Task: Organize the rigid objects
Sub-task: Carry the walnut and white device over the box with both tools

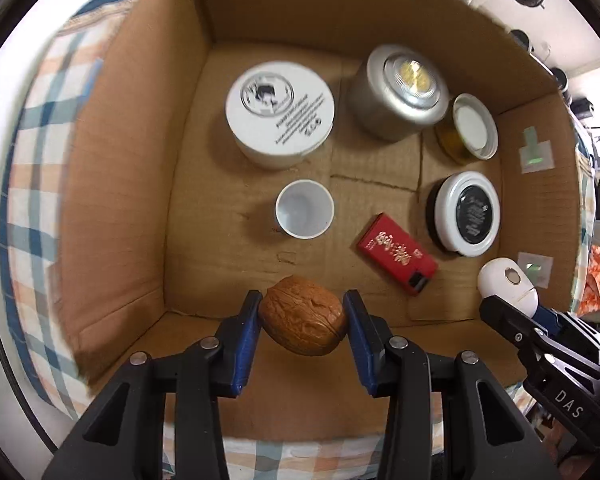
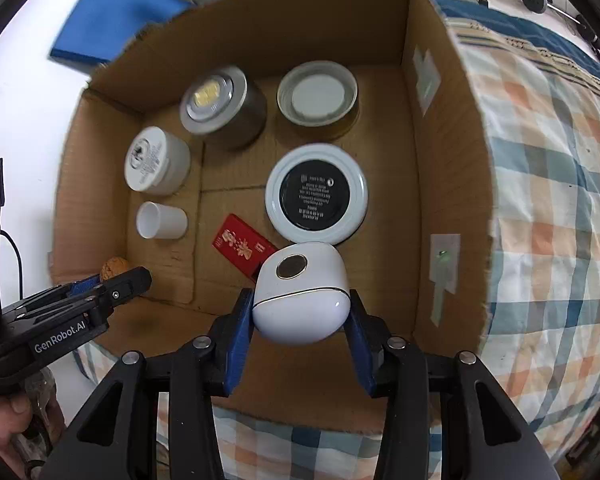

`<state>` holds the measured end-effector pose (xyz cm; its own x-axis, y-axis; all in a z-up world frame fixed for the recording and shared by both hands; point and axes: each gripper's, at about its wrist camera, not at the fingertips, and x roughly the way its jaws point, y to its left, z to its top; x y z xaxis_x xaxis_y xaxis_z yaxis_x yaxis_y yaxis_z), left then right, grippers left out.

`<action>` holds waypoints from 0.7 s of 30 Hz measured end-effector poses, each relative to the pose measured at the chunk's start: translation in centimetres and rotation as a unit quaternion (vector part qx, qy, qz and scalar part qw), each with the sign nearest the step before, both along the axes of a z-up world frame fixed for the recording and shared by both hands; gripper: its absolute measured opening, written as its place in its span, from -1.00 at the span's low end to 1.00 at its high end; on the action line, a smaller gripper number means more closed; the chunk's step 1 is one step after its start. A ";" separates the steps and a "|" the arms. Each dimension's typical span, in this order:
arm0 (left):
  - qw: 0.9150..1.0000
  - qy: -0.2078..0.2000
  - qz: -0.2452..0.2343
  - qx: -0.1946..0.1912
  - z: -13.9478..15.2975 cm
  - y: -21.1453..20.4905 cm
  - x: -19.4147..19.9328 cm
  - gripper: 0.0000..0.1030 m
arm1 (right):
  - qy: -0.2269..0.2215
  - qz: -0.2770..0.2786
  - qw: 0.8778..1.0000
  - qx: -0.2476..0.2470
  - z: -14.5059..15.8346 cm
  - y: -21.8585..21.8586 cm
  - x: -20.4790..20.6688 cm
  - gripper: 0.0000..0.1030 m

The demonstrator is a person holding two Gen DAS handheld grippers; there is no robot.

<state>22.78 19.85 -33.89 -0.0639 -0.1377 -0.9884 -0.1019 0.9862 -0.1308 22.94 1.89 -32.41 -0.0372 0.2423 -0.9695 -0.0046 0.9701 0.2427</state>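
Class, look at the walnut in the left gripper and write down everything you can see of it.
The walnut is whole and unshelled, with a glossy brown, wrinkled, ridged shell and a seam running along its lower side. It lies roughly lengthwise between the blue pads of the left gripper, which press on its two ends. It is held in the air above the near edge of the cardboard box, touching nothing else. In the right wrist view only a small part of it shows behind the left gripper's fingers.
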 end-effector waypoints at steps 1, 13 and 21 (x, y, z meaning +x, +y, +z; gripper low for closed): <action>1.000 0.008 -0.003 -0.002 -0.5 0.0 0.1 -0.25 | 0.008 0.004 1.000 -0.006 -0.4 0.4 0.2 -0.10; 0.998 0.055 -0.028 -0.006 -3.2 -1.0 0.3 -0.25 | 0.081 0.009 0.996 -0.045 -4.3 1.5 0.9 -0.10; 0.998 0.058 -0.034 0.003 -3.5 -1.7 0.1 -0.24 | 0.102 0.002 0.993 -0.059 -5.5 1.3 0.9 -0.09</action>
